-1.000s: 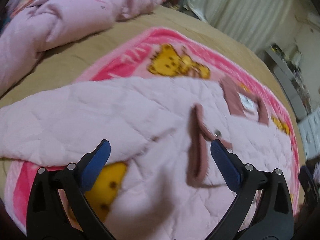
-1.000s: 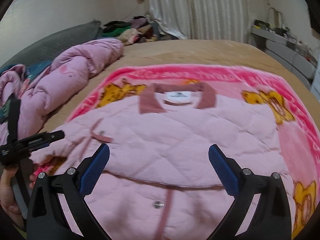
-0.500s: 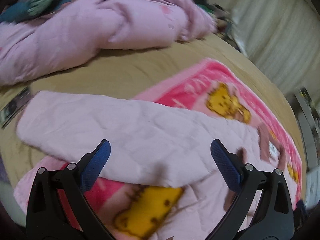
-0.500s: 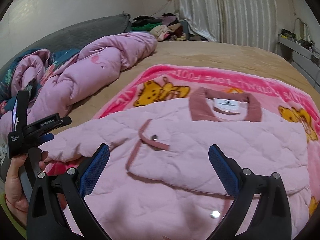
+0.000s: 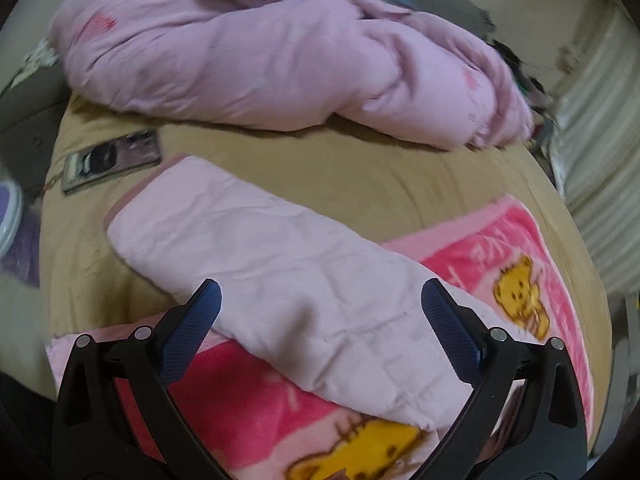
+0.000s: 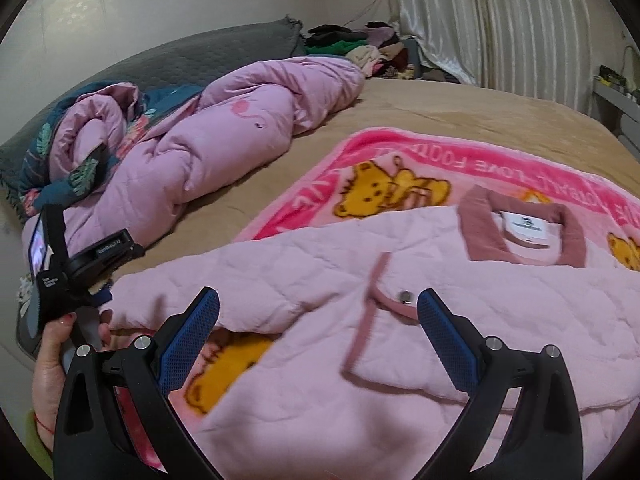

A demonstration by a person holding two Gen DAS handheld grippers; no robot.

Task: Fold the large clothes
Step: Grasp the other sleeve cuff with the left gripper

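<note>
A light pink quilted jacket [image 6: 460,344] with a dusty-rose collar [image 6: 524,236] lies spread on a pink bear-print blanket [image 6: 400,172]. Its sleeve [image 5: 288,272] stretches out flat over the tan bed, cuff to the upper left. My left gripper [image 5: 318,332] is open and empty, hovering just above the sleeve's middle. In the right wrist view the left gripper's body [image 6: 76,268] sits at the far left by the sleeve end. My right gripper [image 6: 318,340] is open and empty over the jacket front, near a snap button [image 6: 406,296].
A bunched pink duvet [image 6: 224,148] lies along the left side of the tan bed [image 6: 460,112]. A phone [image 5: 112,160] lies on the bed near the sleeve cuff. Piled clothes [image 6: 360,44] and curtains [image 6: 500,24] stand at the back.
My left gripper has swung left from the jacket's front out along the sleeve, so the cuff and phone come into view. My right gripper has also turned left. Both stayed open.
</note>
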